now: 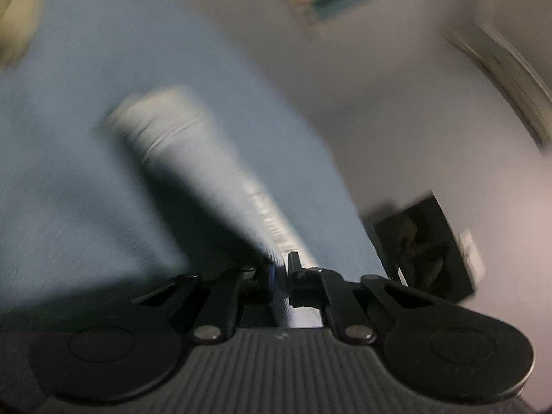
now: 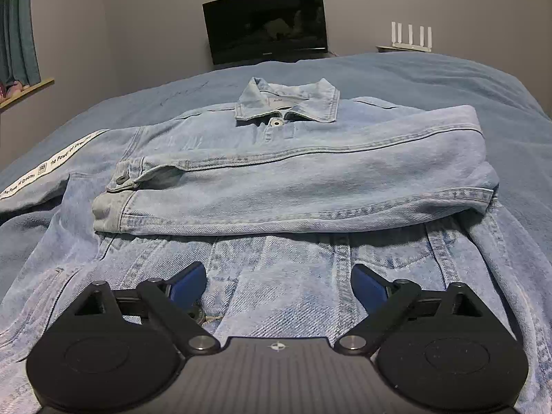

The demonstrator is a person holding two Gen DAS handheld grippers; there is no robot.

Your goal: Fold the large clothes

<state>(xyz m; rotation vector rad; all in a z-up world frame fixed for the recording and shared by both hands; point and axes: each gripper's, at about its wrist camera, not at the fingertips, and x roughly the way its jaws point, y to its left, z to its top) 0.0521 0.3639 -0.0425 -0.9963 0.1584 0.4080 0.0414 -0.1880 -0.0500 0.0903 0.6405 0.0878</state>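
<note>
Blue bedcover: spread wide. Denim jacket: flat on bedcover, collar far, one sleeve folded across chest. Right gripper: jaws wide apart, low over hem, grasping nothing. Left gripper: clenched on white-taped sleeve; view blurred.

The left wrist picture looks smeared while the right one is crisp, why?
Left wrist view: motion blur streaks the sleeve clamped in the left gripper. Right wrist view: sharp denim jacket, dim light, fisheye bending the bed.
</note>
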